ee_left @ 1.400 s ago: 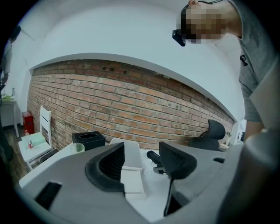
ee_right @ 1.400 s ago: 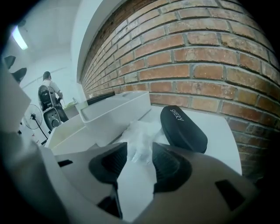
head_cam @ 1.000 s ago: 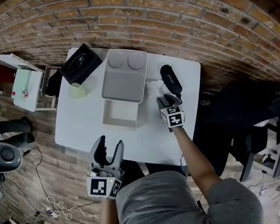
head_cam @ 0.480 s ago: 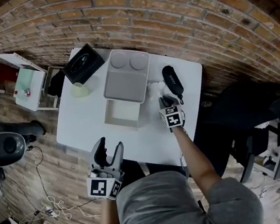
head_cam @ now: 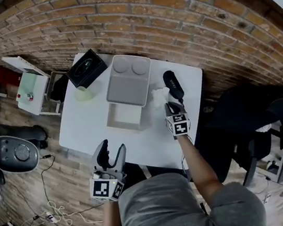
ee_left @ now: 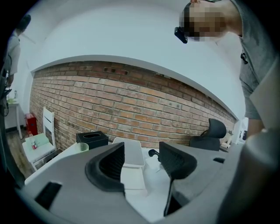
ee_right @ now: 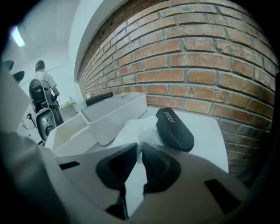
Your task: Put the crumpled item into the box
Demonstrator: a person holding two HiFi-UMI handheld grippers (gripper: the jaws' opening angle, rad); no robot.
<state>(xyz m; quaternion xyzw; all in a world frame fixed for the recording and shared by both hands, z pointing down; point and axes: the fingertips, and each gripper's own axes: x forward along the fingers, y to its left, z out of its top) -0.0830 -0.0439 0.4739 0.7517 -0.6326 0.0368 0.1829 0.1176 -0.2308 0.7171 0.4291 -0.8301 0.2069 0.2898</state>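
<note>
a: where's the crumpled item (head_cam: pixel 157 96)?
b: by the black case (head_cam: pixel 173 84), in the right gripper (head_cam: pixel 168 106); its jaws have just been closing on it. the box (head_cam: pixel 124 116) lies just to its left.

Place: you're in an office-style workroom, not a home.
Wall: bare brick wall (head_cam: pixel 167 6) runs along the far side of your white table (head_cam: pixel 87 136).
Seating: a black office chair (head_cam: pixel 278 113) stands to your right.
Floor: loose cables (head_cam: pixel 55 206) trail to your left.
Company: in the right gripper view, a person (ee_right: pixel 42 81) stands far off, back turned to you.
</note>
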